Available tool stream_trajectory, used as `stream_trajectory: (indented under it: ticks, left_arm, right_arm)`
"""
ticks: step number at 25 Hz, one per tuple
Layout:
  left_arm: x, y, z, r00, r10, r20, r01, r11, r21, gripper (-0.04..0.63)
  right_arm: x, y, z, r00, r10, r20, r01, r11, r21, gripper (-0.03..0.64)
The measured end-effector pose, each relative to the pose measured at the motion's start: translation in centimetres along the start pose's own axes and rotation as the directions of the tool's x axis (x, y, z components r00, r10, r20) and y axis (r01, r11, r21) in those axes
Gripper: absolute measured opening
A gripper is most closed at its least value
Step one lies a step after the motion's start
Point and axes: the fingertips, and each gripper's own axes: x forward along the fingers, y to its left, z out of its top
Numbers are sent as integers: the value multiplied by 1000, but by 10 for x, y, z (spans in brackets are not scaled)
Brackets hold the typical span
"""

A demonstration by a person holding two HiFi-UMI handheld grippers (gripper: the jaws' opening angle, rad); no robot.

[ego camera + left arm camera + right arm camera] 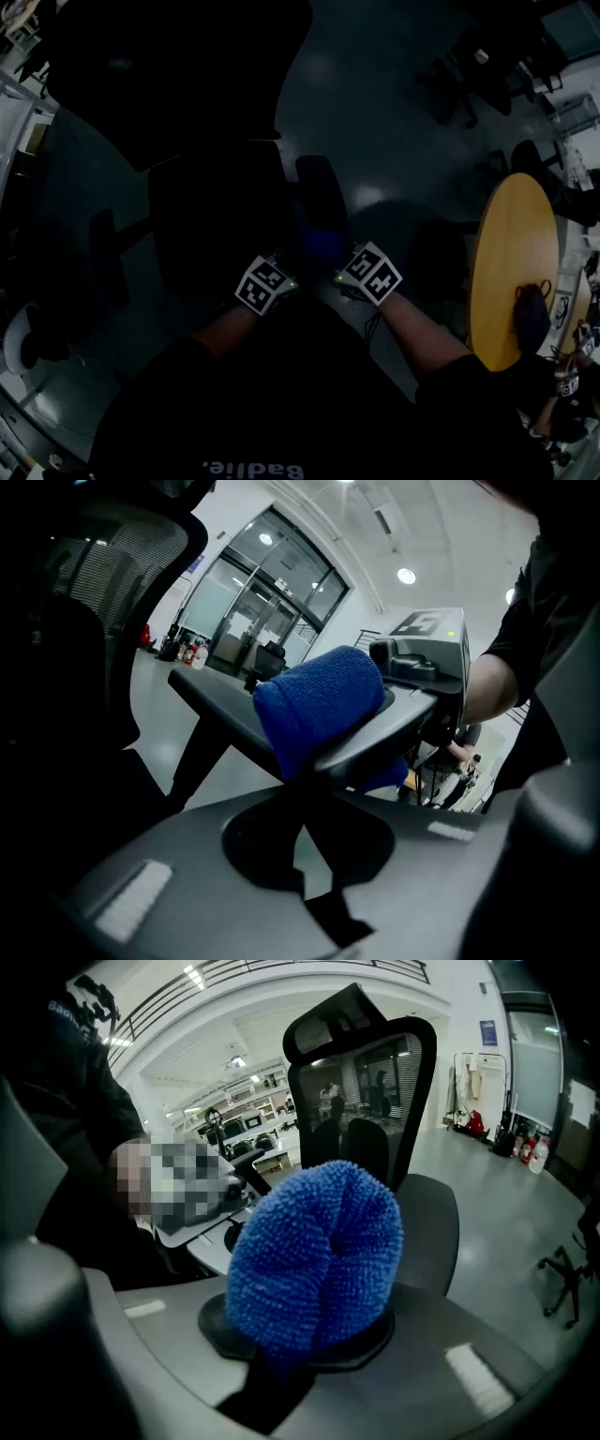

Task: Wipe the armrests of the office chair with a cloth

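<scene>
A black office chair (202, 150) stands before me in the dim head view, its right armrest (321, 192) pointing away. A blue cloth (323, 246) lies over the armrest's near end. My right gripper (349, 266) is shut on the cloth, which bulges as a fuzzy wad (314, 1251) between the jaws (300, 1354). In the left gripper view the cloth (319, 710) is folded over the armrest (211, 700). My left gripper (300, 841) sits just below that armrest end, jaws together with only a thin slit. It (283, 276) is at the armrest's left side.
A round wooden table (511, 253) stands at the right with a dark mask-like item (532, 314) on it. The chair's other armrest (101, 248) is at the left. More dark chairs (469, 75) stand at the far right. The mesh chair back (361, 1082) rises behind the cloth.
</scene>
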Motion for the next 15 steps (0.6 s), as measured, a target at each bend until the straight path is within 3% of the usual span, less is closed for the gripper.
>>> stream_trajectory:
  ticks: [8, 15]
  left_arm:
    - [-43, -1, -23, 998, -39, -41, 41, 999, 36, 17]
    - [-104, 11, -45, 999, -49, -21, 49, 999, 8, 16]
  right_arm:
    - [-5, 27, -23, 994, -108, -11, 108, 987, 119, 84]
    - [-8, 57, -25, 979, -193, 71, 162, 936, 311, 84]
